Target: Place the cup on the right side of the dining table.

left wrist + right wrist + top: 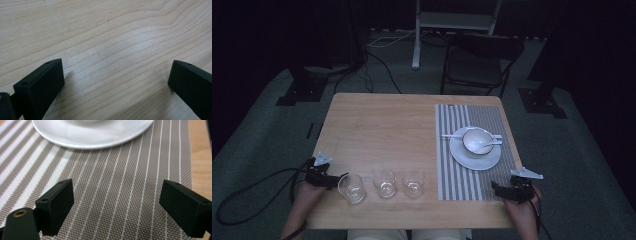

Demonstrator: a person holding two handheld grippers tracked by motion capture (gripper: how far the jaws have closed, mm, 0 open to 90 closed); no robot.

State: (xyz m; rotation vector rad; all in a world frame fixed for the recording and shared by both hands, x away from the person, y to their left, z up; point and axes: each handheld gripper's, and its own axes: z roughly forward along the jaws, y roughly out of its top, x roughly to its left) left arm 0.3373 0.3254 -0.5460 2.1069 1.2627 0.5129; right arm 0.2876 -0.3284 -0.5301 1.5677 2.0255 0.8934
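high view: leftmost glass (pixel 351 188) seemingly just beside left gripper's (pixel 338 178) open jaws

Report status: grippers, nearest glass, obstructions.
Left gripper open, beside the leftmost clear drinking glass. Right gripper open over the striped grey placemat. Nothing between.

You work on a pale wooden table (pixel 112 37) with smooth, matt, visible grain. Your left gripper (pixel 116 83) and right gripper (pixel 117 206) have matt black plastic-looking jaws. At the upper left of the right gripper view, the white plate (pixel 92 135) looks glossy and ceramic; the striped placemat (pixel 120 185) is coarsely woven. The three glasses (pixel 384 183) are clear and shiny.
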